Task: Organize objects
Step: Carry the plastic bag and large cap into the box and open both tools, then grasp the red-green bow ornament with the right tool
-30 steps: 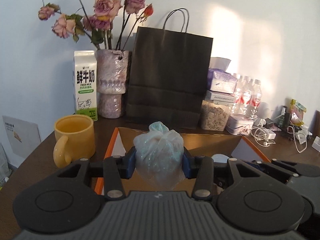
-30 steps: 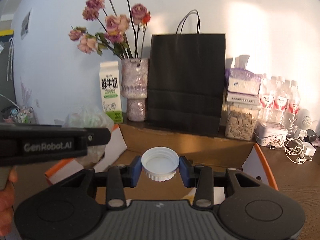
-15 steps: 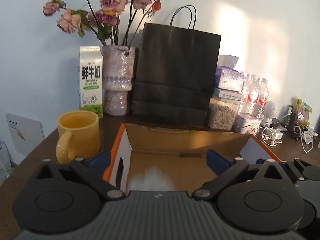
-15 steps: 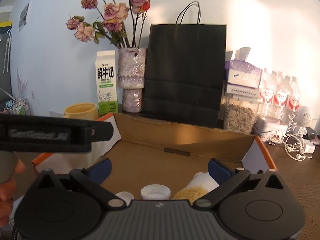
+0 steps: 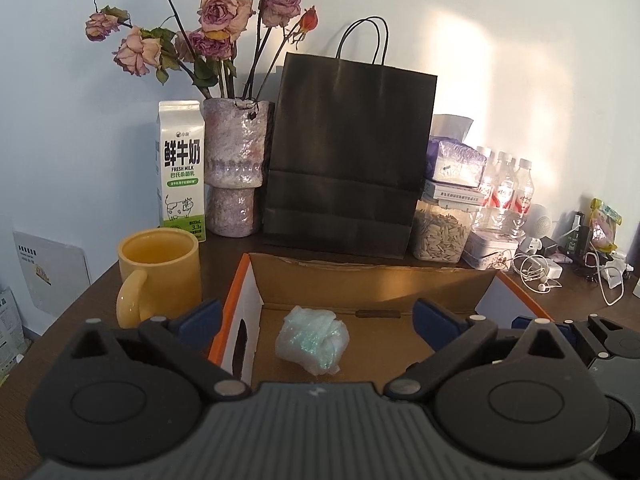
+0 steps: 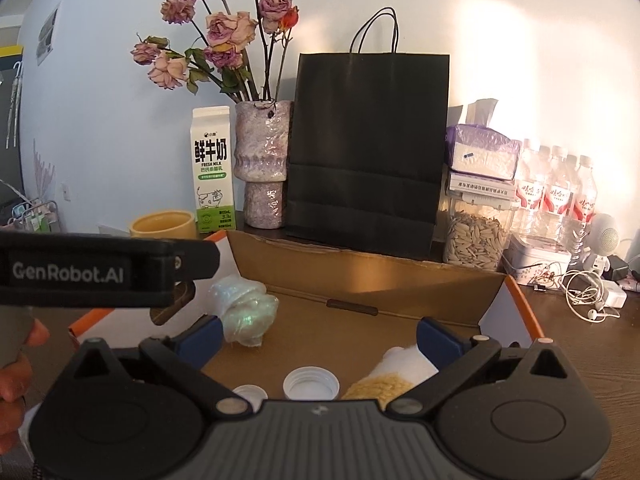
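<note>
An open cardboard box [image 5: 372, 280] with orange-edged flaps sits on the dark wooden table; it also shows in the right wrist view [image 6: 360, 276]. A knotted clear plastic bag [image 5: 312, 340] lies on the box floor, also seen in the right wrist view [image 6: 246, 316]. A white bottle cap [image 6: 311, 384], a second white cap [image 6: 250, 394] and a yellow-and-white sponge [image 6: 394, 376] lie in the box too. My left gripper [image 5: 318, 316] is open and empty above the bag. My right gripper [image 6: 320, 336] is open and empty above the caps.
A yellow mug [image 5: 160, 272] stands left of the box. Behind it stand a milk carton [image 5: 181, 168], a vase of dried roses [image 5: 236, 168], a black paper bag [image 5: 348, 152], a jar of seeds [image 5: 440, 232], water bottles [image 5: 506, 192] and cables [image 5: 536, 272].
Both grippers opened. The plastic bag dropped from my left gripper and the white cap from my right gripper; both now lie in the box.
</note>
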Demonstrator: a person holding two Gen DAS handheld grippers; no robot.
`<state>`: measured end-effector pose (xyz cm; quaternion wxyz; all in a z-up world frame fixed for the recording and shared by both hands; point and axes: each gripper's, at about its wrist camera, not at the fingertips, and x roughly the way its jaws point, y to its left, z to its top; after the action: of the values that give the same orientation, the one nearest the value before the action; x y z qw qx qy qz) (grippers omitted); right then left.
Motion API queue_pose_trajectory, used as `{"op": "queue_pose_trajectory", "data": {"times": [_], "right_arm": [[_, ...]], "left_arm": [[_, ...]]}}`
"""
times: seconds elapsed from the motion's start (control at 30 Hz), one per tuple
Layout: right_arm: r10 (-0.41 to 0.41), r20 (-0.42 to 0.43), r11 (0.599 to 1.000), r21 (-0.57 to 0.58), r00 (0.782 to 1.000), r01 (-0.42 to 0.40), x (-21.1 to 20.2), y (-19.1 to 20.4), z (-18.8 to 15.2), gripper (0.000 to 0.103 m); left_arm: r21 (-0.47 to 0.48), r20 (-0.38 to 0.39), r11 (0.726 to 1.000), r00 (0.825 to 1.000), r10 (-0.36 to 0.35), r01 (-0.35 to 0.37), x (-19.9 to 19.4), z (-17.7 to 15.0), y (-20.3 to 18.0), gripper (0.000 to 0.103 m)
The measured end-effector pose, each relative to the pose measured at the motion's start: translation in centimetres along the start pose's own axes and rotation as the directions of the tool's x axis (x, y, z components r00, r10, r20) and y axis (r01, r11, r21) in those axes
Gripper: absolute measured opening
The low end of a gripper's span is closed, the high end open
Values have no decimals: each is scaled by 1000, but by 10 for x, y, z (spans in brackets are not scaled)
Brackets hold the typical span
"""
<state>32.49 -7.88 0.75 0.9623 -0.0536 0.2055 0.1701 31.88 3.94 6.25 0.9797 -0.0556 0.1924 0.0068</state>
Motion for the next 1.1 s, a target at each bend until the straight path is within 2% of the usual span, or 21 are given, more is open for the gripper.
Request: {"op": "queue_pose_trajectory", "data": {"times": [0.43,1.1], "right_arm": [[-4,43,999,-39,999,6,-51,7,9,103],[-28,68,998,-62,997,32,-154,-2,-35,103]], "left_arm": [[8,23,1000,1000,-7,7,-50,5,-1,103],[45,37,998,998,-44,42,-138,-30,-10,103]]}}
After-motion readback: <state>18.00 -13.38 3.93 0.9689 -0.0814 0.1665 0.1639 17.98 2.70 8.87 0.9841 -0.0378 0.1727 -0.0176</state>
